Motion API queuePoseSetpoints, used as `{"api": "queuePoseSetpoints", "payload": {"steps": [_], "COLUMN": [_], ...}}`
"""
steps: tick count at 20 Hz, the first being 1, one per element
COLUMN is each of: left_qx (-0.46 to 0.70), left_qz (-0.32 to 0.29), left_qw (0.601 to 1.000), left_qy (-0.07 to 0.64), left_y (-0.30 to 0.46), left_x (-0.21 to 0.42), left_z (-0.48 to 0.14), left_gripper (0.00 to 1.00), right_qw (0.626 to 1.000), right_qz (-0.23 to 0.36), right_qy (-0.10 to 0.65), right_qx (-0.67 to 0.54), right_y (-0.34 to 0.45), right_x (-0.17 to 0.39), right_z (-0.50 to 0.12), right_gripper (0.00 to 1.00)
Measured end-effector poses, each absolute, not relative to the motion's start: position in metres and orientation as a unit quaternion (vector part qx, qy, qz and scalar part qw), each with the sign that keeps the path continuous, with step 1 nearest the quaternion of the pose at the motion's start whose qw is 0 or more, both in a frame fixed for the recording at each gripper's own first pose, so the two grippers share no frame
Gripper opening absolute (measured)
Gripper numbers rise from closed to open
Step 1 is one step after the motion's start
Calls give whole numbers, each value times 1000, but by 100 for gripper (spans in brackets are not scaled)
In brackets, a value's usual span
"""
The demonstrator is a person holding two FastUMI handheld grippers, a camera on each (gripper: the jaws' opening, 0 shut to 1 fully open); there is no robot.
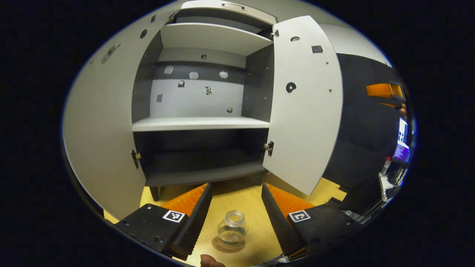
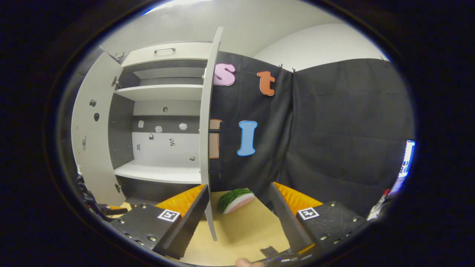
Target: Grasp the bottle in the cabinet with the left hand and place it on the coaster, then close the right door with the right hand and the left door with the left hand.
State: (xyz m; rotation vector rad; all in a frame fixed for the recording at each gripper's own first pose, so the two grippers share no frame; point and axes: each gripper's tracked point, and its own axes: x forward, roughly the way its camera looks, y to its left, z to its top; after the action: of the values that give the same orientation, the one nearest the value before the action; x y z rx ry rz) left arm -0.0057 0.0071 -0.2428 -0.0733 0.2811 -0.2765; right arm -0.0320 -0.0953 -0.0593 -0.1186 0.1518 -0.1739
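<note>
Watermelon slice (image 2: 235, 200): lies on the tabletop (image 2: 241, 230), close to the black cloth wall, green rind up, pale flesh facing forward.
Tabletop: light wood grain, bare and bright toward the near edge.
Black cloth wall (image 2: 334, 141): hangs in soft folds behind the slice, clipped at the top.
Monitor (image 2: 408, 157): glows at the far right edge, its screen too blurred to tell.
Upper wall (image 2: 315, 40): plain pale surface above the cloth.
</note>
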Motion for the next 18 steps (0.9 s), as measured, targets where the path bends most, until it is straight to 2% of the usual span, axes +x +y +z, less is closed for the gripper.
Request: {"api": "queuePoseSetpoints", "payload": {"steps": [1, 2, 3, 5, 9, 18], "left_qx": [-35, -35, -35, -32, -19, -15], "left_qz": [-133, -129, -124, -111, -73, 43], "left_qw": [983, 985, 988, 992, 997, 999], "left_qy": [123, 105, 86, 56, 2, -25], "left_y": [8, 10, 11, 16, 32, 92], "left_x": [-4, -2, 1, 2, 0, -45], "left_z": [-224, -203, -183, -145, -75, -2], "left_gripper": [91, 97, 93, 93, 96, 95], "right_qw": [992, 992, 992, 993, 995, 997], "right_qz": [-86, -84, -81, -75, -60, -46], "right_qy": [75, 74, 73, 70, 62, 33], "right_qx": [-59, -58, -56, -53, -57, -55], "right_y": [-96, -96, -96, -95, -92, -98], "right_x": [-31, -29, -26, -23, -10, 32], "right_z": [-59, -59, -58, -57, -51, -23], "right_gripper": [99, 97, 99, 97, 99, 99]}}
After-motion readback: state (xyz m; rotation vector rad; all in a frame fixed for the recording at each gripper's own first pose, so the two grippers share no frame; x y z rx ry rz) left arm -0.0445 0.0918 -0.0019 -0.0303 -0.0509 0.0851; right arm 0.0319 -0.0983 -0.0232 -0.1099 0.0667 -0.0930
